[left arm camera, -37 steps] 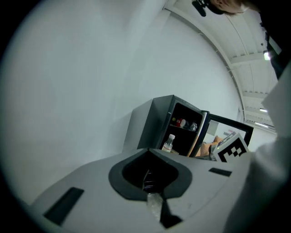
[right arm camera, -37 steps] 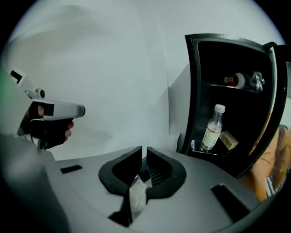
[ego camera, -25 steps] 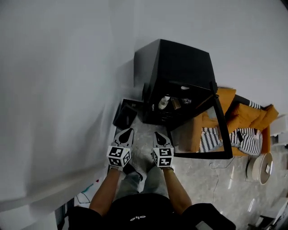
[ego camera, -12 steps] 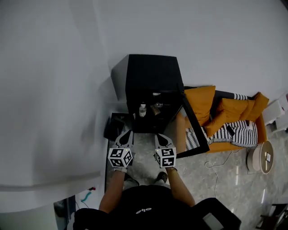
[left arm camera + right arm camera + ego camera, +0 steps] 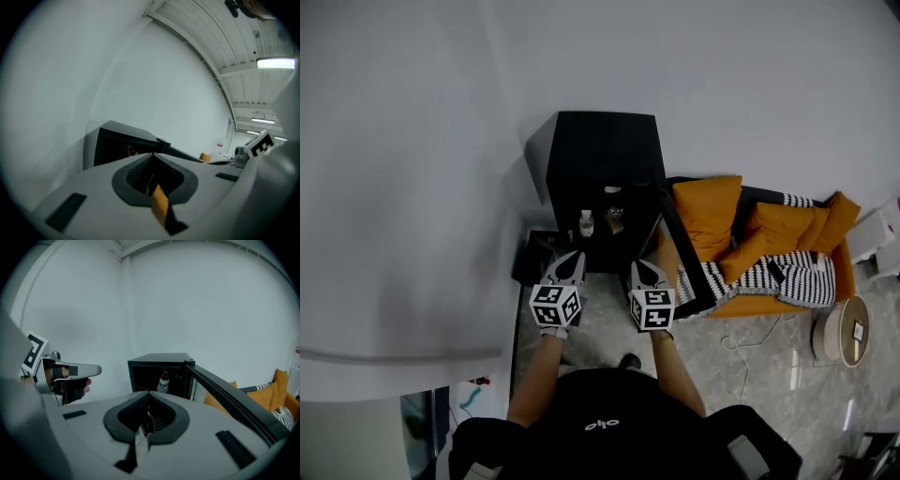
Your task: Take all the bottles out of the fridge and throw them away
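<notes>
The left gripper [image 5: 153,153] fills the lower half, its grey jaws pressed together with nothing between them; an orange tab [image 5: 160,205] sits in the dark hollow behind the tips. Past them stands a black fridge [image 5: 110,140] against a white wall [image 5: 140,79], its door [image 5: 180,152] swung open to the right. Inside shows a small red-capped shape [image 5: 131,151] (too small to make out more). At far right are a black-and-white marker cube [image 5: 259,145] and, above, a lit ceiling light [image 5: 276,63].

No text can be read. The sole mark is a small white logo [image 5: 602,427] on the black shirt [image 5: 609,450] behind the fingers [image 5: 570,268], too small to decipher.
</notes>
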